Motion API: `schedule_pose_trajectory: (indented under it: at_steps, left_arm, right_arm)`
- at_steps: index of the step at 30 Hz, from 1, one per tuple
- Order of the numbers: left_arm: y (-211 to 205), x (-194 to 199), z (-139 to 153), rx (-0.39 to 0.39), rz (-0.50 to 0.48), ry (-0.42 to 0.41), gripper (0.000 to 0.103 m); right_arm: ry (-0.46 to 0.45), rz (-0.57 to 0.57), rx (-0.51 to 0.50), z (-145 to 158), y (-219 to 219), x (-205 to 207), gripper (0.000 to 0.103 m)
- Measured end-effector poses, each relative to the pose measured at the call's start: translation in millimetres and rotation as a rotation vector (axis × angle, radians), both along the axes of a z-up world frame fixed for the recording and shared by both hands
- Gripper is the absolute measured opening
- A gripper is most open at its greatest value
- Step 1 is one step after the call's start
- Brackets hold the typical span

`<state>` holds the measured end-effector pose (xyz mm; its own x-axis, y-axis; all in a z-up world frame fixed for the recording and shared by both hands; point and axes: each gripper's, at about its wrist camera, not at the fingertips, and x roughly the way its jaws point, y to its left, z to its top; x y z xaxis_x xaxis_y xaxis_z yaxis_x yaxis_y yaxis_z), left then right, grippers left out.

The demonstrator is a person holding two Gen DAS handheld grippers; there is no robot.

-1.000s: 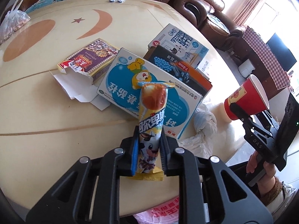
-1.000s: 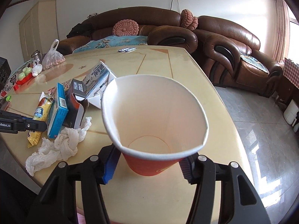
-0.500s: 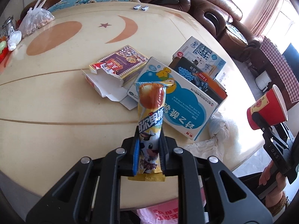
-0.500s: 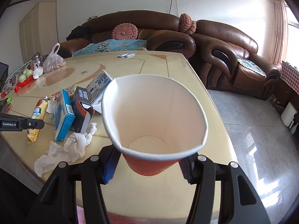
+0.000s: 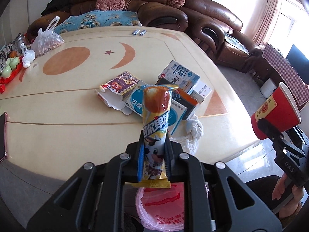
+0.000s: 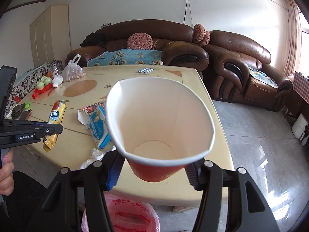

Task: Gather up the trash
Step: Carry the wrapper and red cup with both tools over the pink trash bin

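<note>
The left gripper [image 5: 154, 150] has its jaws pinched tight on the lower part of an ice-cream wrapper [image 5: 156, 123], holding it upright above the near edge of the surface [image 5: 67, 104]. The wrapper is long and narrow, yellow with blue edges, printed with an orange-brown scoop at the top, white lettering on a blue band across the middle and a cartoon cow near the bottom; its crimped yellow tail sticks out below the jaws. From the right wrist view it hangs tilted off to the left, clear of the surface.

The right gripper [image 6: 152, 172] has its jaws partly spread and clamped on the base of a red paper cup [image 6: 160, 123], squeezing it so the white rim is bent into a lopsided oval. The cup is white and empty inside, red outside with a yellow label, and tipped mouth-forward.

Below both grippers sits a bin lined with a pink plastic bag [image 5: 162, 208] with red print.

On the surface lie a blue-and-white carton [image 5: 173, 114], a purple-and-red box [image 5: 120, 83] with its flap torn open, further cartons stacked behind, and a crumpled white tissue [image 5: 193, 133] at the near edge.
</note>
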<state>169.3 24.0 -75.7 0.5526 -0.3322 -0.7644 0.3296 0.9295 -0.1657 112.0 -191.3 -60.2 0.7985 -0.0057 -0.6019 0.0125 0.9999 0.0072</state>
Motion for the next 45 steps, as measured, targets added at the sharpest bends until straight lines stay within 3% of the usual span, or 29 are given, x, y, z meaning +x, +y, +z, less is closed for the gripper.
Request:
schedule_pose_trajectory:
  at_steps: [10, 23, 45]
  left_arm:
    - [9, -72, 25, 0.005, -0.029, -0.069, 0.018]
    - [6, -125, 2, -0.001, -0.085, -0.034, 0.018]
    - [-21, -128, -96, 0.107, -0.101, 0.14, 0.018]
  right_arm:
    - [-0.014, 0.066, -0.002, 26, 30, -61, 0.055]
    - [0.031, 0.128, -0.026, 14, 60, -109, 0.055]
    - [0.264, 0.14, -0.007, -80, 64, -106, 0.055]
